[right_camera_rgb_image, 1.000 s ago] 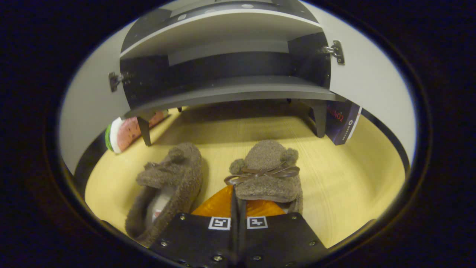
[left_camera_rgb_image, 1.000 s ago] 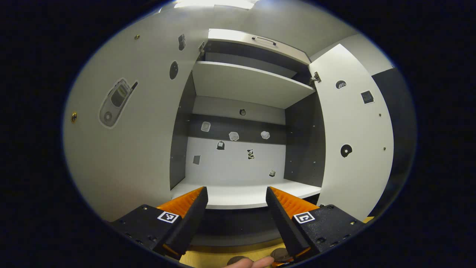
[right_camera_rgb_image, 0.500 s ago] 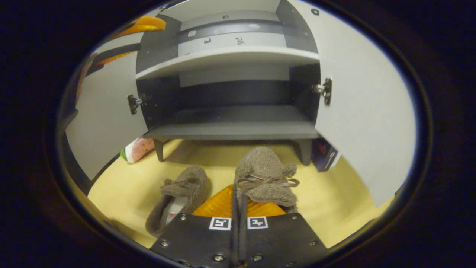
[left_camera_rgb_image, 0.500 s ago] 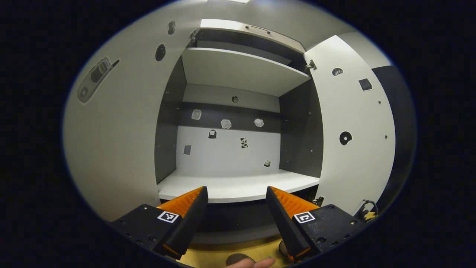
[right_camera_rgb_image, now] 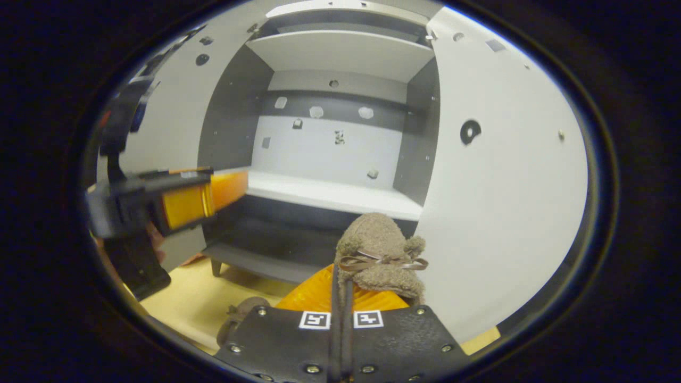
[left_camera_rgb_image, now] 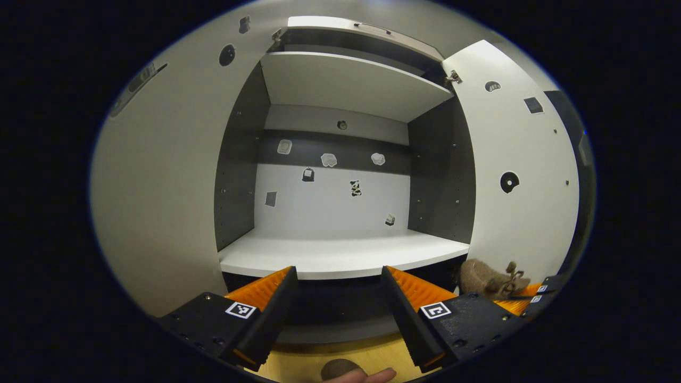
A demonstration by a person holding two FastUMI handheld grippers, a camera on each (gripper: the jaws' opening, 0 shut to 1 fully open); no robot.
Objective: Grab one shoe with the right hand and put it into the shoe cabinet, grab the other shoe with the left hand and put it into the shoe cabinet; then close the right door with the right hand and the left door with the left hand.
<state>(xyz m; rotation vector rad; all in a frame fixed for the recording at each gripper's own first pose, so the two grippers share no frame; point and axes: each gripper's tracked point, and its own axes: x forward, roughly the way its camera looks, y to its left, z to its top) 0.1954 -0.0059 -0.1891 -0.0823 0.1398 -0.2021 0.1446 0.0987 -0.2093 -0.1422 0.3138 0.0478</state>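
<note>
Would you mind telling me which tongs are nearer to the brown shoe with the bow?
Right. The right tongs are shut on the brown shoe; the left tongs hang open, off to its left.

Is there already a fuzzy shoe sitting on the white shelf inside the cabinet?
No, the white shelf is bare, and the right gripper holds the fuzzy shoe out in front.

Shoe point(right_camera_rgb_image: 380, 250) – fuzzy brown; cabinet point(left_camera_rgb_image: 340, 255) – white shelves, grey walls.

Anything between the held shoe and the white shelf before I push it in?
Nothing. In the right gripper view the shoe, gripped by the right gripper, faces the white shelf across bare space; the left gripper hovers off to the side.
</note>
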